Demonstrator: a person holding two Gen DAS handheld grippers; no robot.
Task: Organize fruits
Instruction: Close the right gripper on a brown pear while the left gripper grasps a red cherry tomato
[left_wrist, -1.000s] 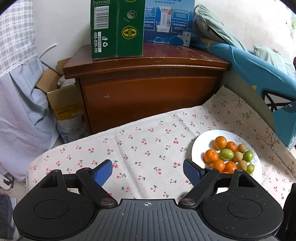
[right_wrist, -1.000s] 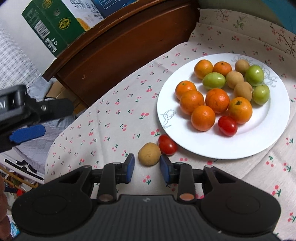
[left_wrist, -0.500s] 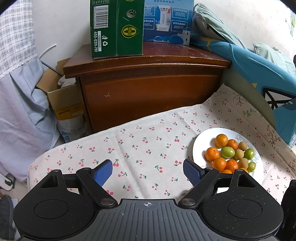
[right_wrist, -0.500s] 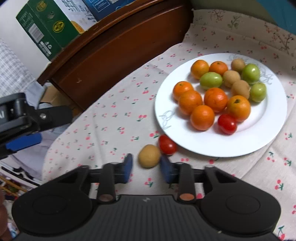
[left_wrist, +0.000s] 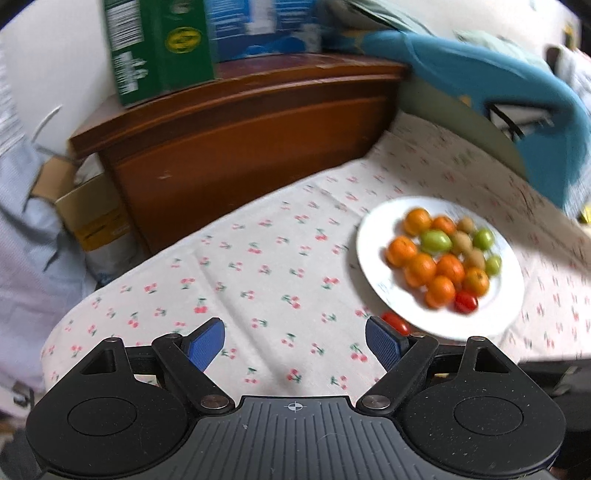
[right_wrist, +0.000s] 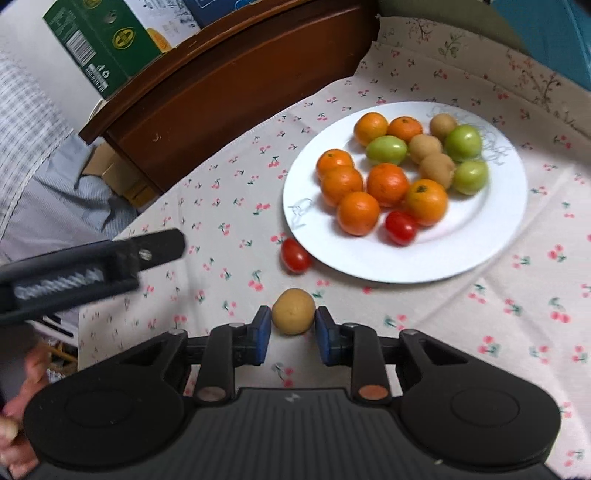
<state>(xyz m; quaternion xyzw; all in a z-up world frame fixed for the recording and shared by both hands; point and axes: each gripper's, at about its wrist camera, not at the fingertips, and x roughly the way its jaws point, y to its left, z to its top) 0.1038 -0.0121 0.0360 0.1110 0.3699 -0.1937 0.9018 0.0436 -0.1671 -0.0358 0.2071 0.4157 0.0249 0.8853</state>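
Observation:
A white plate (right_wrist: 491, 236) on the cherry-print cloth holds several oranges, green fruits, brown fruits and one red tomato (right_wrist: 400, 228). A second red tomato (right_wrist: 295, 256) lies on the cloth beside the plate's rim. My right gripper (right_wrist: 293, 325) has its pads on both sides of a loose brown fruit (right_wrist: 293, 311) on the cloth, touching or nearly so. My left gripper (left_wrist: 295, 343) is open and empty above the cloth; the plate (left_wrist: 506, 314) and the loose tomato (left_wrist: 395, 318) show to its right. The left gripper also shows in the right wrist view (right_wrist: 92, 266).
A dark wooden cabinet (left_wrist: 251, 140) stands behind the cloth with a green carton (left_wrist: 162, 48) and a blue box on top. A blue cushion (left_wrist: 517, 110) lies at the right. Cardboard boxes (left_wrist: 92, 221) and hanging fabric are at the left.
My right gripper has closed in around the brown fruit, which now sits between the pads. My left gripper has swung toward the plate, which is now larger and blurred in its view.

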